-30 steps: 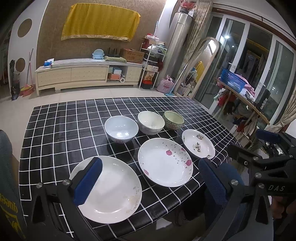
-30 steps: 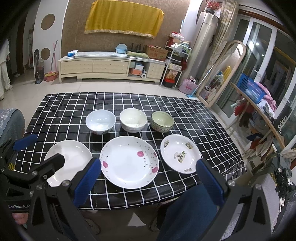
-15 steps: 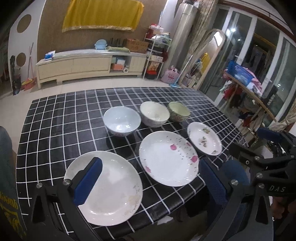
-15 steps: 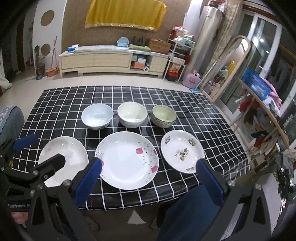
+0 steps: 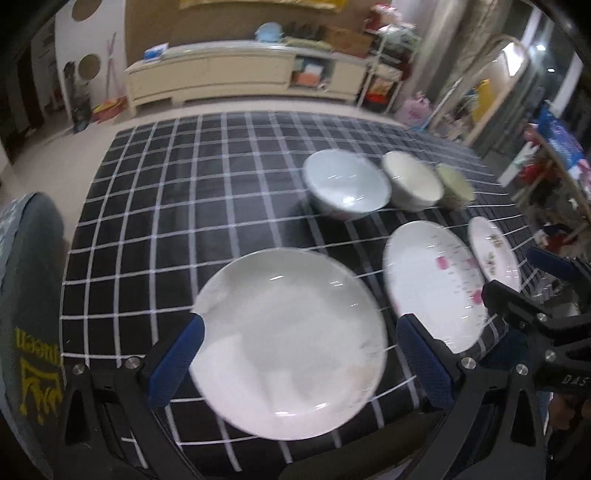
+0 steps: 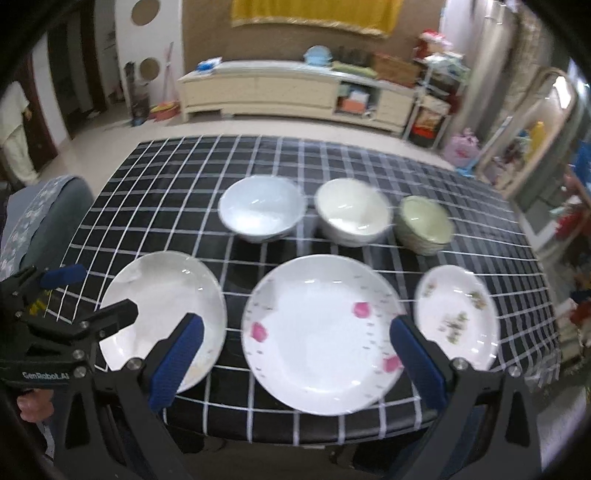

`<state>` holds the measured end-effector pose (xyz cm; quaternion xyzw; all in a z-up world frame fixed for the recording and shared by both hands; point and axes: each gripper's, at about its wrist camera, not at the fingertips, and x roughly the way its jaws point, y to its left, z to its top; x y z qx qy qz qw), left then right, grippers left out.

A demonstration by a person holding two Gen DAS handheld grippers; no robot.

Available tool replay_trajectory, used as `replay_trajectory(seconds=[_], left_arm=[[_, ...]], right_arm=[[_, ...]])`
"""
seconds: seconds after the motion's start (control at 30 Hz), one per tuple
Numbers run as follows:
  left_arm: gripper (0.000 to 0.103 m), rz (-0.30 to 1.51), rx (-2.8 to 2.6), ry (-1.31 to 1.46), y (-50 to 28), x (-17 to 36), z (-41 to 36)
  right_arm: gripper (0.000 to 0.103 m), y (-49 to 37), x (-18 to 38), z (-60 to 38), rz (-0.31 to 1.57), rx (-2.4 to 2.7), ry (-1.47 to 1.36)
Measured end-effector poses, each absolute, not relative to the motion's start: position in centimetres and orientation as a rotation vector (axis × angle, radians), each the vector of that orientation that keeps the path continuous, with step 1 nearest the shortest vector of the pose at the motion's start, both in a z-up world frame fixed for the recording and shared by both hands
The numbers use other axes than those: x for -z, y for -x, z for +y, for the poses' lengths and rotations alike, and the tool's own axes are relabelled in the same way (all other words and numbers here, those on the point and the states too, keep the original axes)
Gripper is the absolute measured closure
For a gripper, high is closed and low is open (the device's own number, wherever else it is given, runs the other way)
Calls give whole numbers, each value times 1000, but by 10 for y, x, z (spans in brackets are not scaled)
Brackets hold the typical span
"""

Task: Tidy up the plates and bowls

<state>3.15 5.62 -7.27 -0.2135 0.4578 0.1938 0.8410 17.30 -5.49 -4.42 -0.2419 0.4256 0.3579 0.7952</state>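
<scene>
Left gripper [image 5: 301,360]: jaws spread wide, nothing held; its blue pads [image 5: 176,360] sit over the near edge of the table, either side of the plain plate [image 5: 291,317], without visible contact. Right gripper [image 6: 295,360]: jaws likewise wide apart and empty, pads [image 6: 177,360] framing the pink-flowered plate [image 6: 321,332] from the near side; contact cannot be confirmed. In the right wrist view the left gripper appears at lower left, level with the plain plate [image 6: 162,317], with part of a hand [image 6: 31,406] below it. In the left wrist view the right gripper shows at right, in front of the flowered plate [image 5: 432,284]. Plates: three in a front row on the black checked cloth [image 6: 184,170], plain at left, pink-flowered in the middle, small plate [image 6: 456,314] with greenish sprigs at right; all lie flat, near one another but apart. Bowls: three upright in a row behind the plates, pale blue bowl [image 6: 262,208] at left, cream bowl [image 6: 352,210] in the middle, green bowl [image 6: 424,225] at right, close together; whether they touch cannot be told. Both views are motion-blurred. Beyond the table a long low cabinet [image 6: 280,92] stands against the far wall under a yellow cloth [image 6: 314,14].
</scene>
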Motion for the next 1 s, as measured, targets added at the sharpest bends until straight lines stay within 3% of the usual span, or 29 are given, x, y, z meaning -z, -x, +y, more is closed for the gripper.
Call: replay_trajectory(seconds=[0.23, 0.33, 0.43, 0.63, 0.93, 1.0], left_arm=[[0, 1043, -483, 458, -20, 91, 76], [2, 1058, -496, 475, -15, 97, 83], [10, 1074, -505, 501, -13, 106, 88], [24, 1121, -514, 533, -9, 128, 99], [39, 1189, -516, 545, -5, 151, 103], [49, 1211, -513, 551, -5, 157, 103]], right_arm=[[6, -173, 69, -21, 968, -911, 529], [16, -171, 79, -8, 996, -965, 542], [31, -167, 92, 6, 1021, -1023, 579], [36, -171, 109, 21, 1040, -1026, 621], [53, -175, 134, 36, 1105, -1021, 687], [57, -175, 138, 36, 1125, -1025, 691]])
